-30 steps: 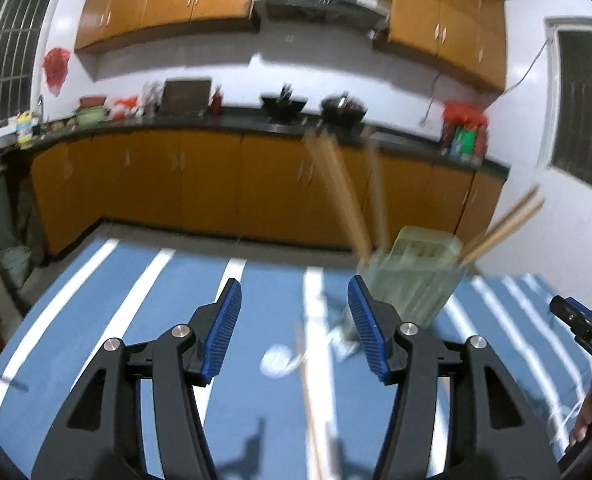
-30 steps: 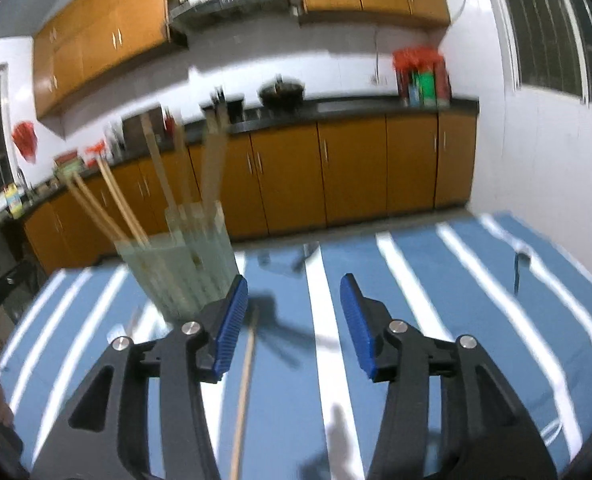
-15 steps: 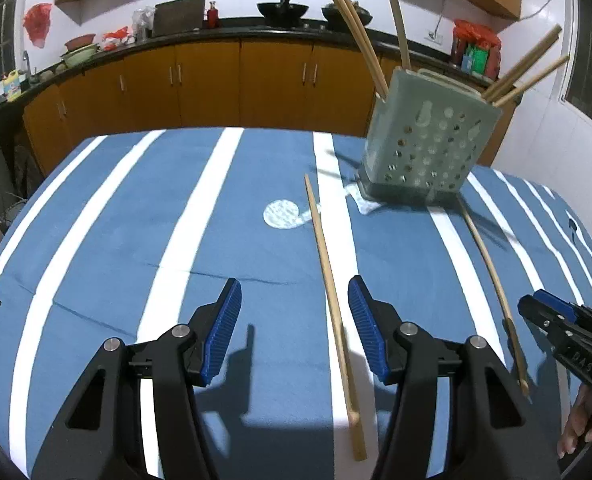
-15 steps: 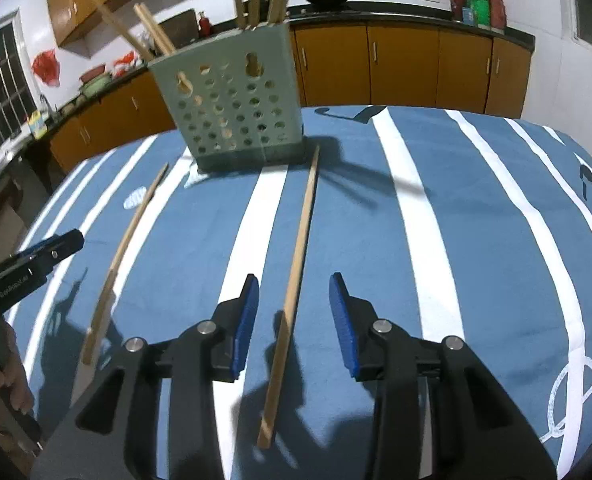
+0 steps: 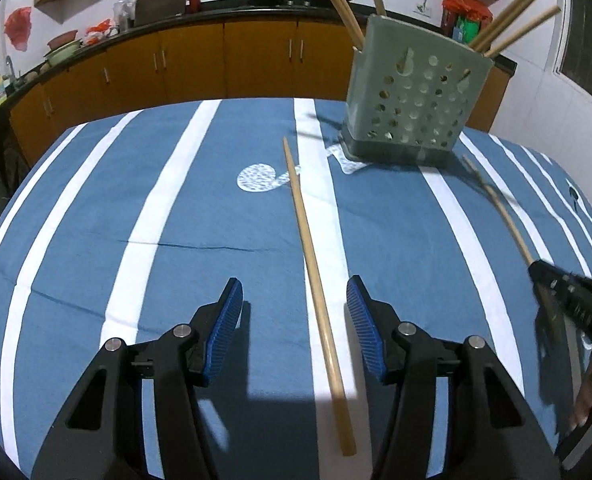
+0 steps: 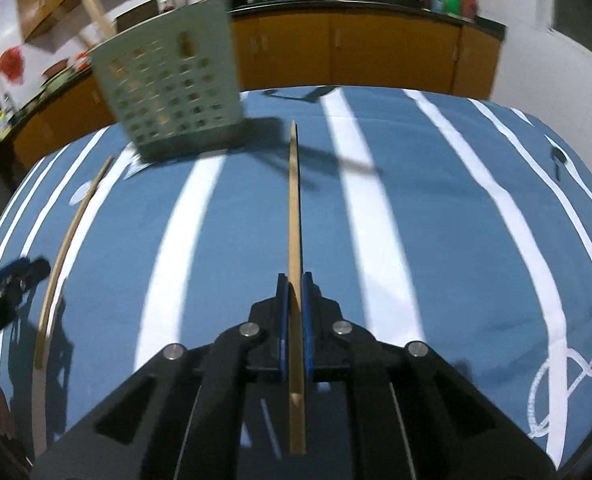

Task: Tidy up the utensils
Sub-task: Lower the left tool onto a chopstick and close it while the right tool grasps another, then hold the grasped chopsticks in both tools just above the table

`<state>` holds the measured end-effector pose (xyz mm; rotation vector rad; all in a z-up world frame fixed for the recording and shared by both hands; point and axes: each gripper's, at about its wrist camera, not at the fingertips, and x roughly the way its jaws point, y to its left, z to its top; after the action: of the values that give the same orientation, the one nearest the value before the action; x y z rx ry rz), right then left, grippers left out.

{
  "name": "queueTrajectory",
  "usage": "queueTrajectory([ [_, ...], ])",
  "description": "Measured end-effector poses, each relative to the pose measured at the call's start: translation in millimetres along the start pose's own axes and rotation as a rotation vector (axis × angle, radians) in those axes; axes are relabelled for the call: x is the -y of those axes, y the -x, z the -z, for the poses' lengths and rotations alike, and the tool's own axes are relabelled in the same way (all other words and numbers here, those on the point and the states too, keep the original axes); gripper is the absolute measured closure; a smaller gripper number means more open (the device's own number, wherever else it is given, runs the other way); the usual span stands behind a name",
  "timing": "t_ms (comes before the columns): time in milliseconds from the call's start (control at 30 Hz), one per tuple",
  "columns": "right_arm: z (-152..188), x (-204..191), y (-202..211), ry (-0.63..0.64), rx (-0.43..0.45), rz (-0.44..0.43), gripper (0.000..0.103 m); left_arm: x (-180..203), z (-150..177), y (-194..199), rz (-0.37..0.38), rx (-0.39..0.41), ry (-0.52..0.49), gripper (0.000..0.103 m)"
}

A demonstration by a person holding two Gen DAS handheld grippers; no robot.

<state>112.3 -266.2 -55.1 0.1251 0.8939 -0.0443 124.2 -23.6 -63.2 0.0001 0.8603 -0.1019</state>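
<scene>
A pale green perforated utensil holder (image 5: 413, 98) stands on the blue striped tablecloth (image 5: 224, 216) with several wooden chopsticks in it; it also shows in the right wrist view (image 6: 172, 88). One loose chopstick (image 5: 315, 272) lies on the cloth, its near part between the open jaws of my left gripper (image 5: 294, 312). My right gripper (image 6: 294, 296) is shut on a second chopstick (image 6: 294, 216), which points toward the holder. In the left wrist view that gripper (image 5: 551, 280) is at the right edge with its chopstick (image 5: 503, 212).
The table's far edge runs behind the holder. Orange kitchen cabinets (image 5: 224, 64) with a dark counter stand beyond it. The left gripper shows at the left edge of the right wrist view (image 6: 12, 280), beside the loose chopstick (image 6: 68, 248).
Both grippers came down from looking across the kitchen to low over the table. My right gripper has shut on the chopstick that lay between its jaws. The left chopstick now lies between the left jaws.
</scene>
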Motion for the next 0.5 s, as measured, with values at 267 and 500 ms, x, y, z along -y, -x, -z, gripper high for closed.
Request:
queueTrajectory([
  [267, -4, 17, 0, -0.029, 0.004, 0.014, 0.095, 11, 4, -11, -0.047, -0.033, -0.060, 0.084],
  [500, -6, 15, 1, -0.017, 0.018, 0.014, 0.095, -21, -8, -14, -0.083, -0.035, 0.008, 0.092],
])
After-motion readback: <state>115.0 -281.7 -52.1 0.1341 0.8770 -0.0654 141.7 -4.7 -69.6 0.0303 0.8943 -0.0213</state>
